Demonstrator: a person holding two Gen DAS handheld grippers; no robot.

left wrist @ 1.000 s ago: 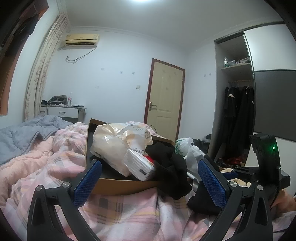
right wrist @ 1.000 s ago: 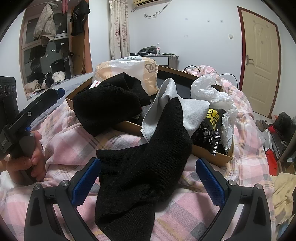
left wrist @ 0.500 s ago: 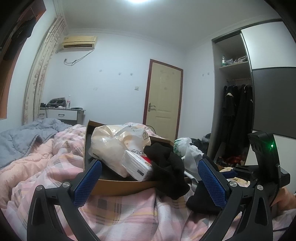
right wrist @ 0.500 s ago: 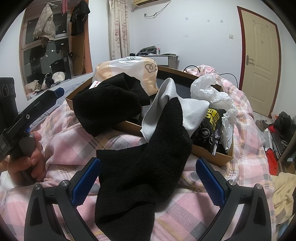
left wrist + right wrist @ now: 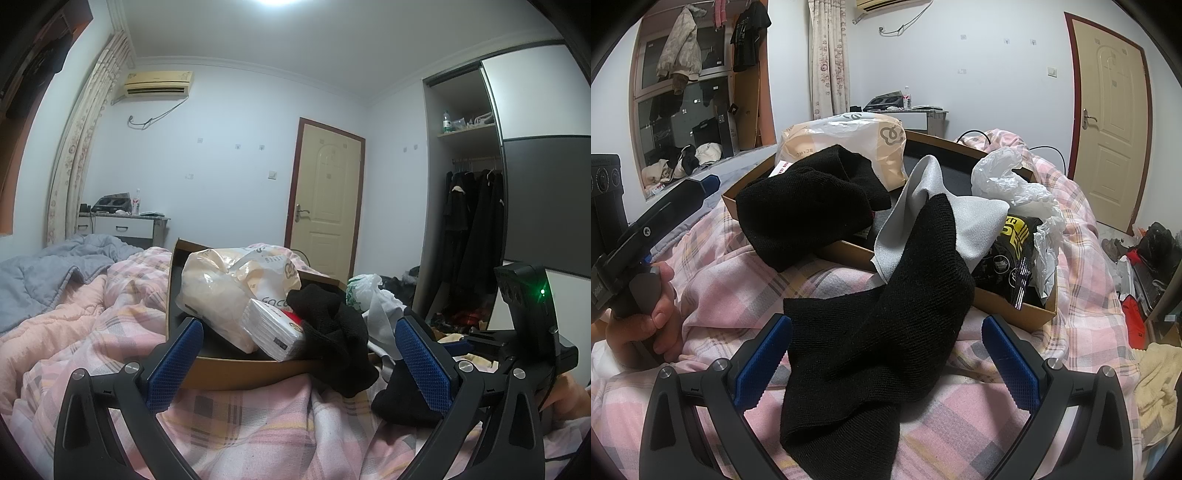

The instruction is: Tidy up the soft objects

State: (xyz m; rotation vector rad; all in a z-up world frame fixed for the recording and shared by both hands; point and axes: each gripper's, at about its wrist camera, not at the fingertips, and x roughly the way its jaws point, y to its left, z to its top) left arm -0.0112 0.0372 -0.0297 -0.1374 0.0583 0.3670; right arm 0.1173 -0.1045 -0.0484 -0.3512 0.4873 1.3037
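Both tongs stand spread and empty: the left gripper (image 5: 299, 354) faces the shallow brown cardboard box (image 5: 236, 373) on the pink plaid quilt (image 5: 258, 424), and the right gripper (image 5: 886, 354) straddles a long black knitted sock (image 5: 882, 332) trailing from the box rim onto the quilt. A second black knitted garment (image 5: 801, 218) droops over the near edge beside a pale grey cloth (image 5: 960, 221). The cream plastic bag (image 5: 229, 284) shows partial letters like "coco"; the black-and-yellow packet's (image 5: 1012, 251) print is unreadable.

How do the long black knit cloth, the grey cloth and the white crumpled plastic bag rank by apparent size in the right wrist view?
1. long black knit cloth, clearly largest, though nearest the camera, which inflates it.
2. grey cloth and white crumpled plastic bag: they look alike, and the grey cloth is partly covered, so no ranking.
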